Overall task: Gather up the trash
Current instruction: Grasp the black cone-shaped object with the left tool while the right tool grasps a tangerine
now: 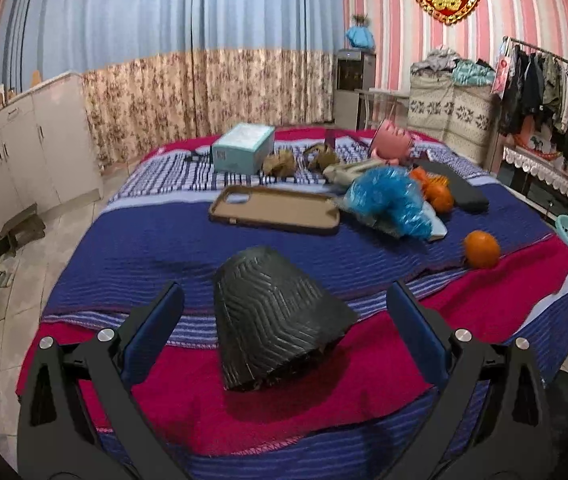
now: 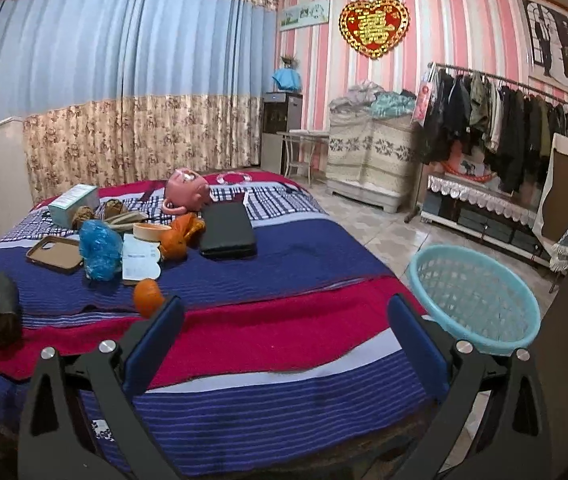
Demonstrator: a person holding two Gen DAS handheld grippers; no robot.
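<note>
Left wrist view looks along the left gripper (image 1: 284,304), its blue-padded jaws spread wide and gripping nothing; between them, untouched, lies a black ribbed curved rubber piece (image 1: 275,320) on the red band of the striped blue-and-red bedspread (image 1: 143,240). Beyond it sit a round orange fruit (image 1: 481,249), a brown phone case (image 1: 275,210) lying open side up, a crumpled blue plastic bag (image 1: 390,200), two brown crumpled wads (image 1: 281,163) and a pale teal cardboard box (image 1: 243,147). Behind the bed hang blue and floral curtains (image 1: 187,48).

Right wrist view shows the right gripper (image 2: 286,306), also wide open and empty, above the bedspread's near edge. Just beside the bed stands a light-blue perforated plastic basket (image 2: 472,300) on the tiled floor. Farther off, a clothes rack (image 2: 504,120) lines the pink striped wall (image 2: 464,20).
</note>
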